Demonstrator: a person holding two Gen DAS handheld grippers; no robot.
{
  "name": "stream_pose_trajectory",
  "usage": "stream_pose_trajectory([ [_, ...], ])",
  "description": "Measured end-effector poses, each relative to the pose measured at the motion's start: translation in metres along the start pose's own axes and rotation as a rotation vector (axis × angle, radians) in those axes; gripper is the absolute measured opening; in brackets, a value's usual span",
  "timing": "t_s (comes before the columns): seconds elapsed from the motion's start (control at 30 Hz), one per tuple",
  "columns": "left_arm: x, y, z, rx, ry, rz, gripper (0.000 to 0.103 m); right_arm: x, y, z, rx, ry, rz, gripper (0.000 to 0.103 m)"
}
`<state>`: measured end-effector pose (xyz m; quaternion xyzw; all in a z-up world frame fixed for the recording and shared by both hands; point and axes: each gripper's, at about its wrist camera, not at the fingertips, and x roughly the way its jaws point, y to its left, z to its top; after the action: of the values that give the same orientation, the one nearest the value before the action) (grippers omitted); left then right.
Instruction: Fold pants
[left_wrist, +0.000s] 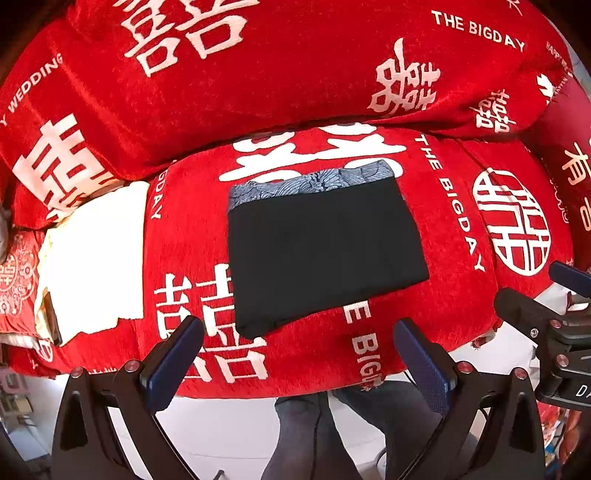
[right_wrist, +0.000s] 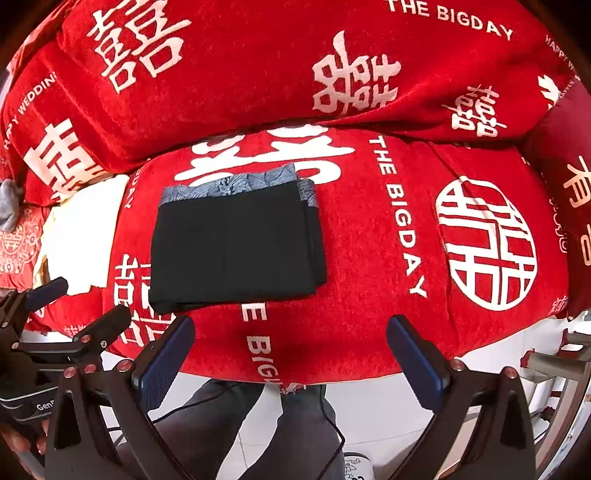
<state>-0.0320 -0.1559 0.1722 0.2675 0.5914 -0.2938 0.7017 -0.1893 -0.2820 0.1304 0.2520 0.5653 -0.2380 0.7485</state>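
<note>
The black pants (left_wrist: 321, 251) lie folded into a compact rectangle on the red sofa seat (left_wrist: 443, 258), with a blue-grey patterned waistband along the far edge. From the right wrist view the pants (right_wrist: 236, 247) show stacked layers at their right side. My left gripper (left_wrist: 299, 332) hovers open near the seat's front edge, just short of the pants, holding nothing. My right gripper (right_wrist: 290, 330) is also open and empty, to the right of the pants' near corner. The right gripper (left_wrist: 554, 295) shows at the right of the left wrist view, and the left gripper (right_wrist: 81, 299) at the left of the right wrist view.
A white cloth (left_wrist: 96, 258) lies on the seat left of the pants. The red backrest cushion (left_wrist: 295, 74) rises behind. A dark red pillow (right_wrist: 569, 206) sits at the right. Below the seat edge are a person's legs (right_wrist: 258, 424), a cable and pale floor.
</note>
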Motion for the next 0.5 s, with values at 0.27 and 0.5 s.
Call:
stream_pose_trajectory([
  [0.27,-0.007,0.01,0.008,-0.022,-0.039,0.027,0.103,-0.001,0.0,0.005,-0.008,-0.003,-0.011,0.103],
  [0.5,-0.003,0.019,0.005,-0.049,-0.034,0.019,0.103,0.003,0.001,0.01,0.001,0.008,-0.013,0.103],
])
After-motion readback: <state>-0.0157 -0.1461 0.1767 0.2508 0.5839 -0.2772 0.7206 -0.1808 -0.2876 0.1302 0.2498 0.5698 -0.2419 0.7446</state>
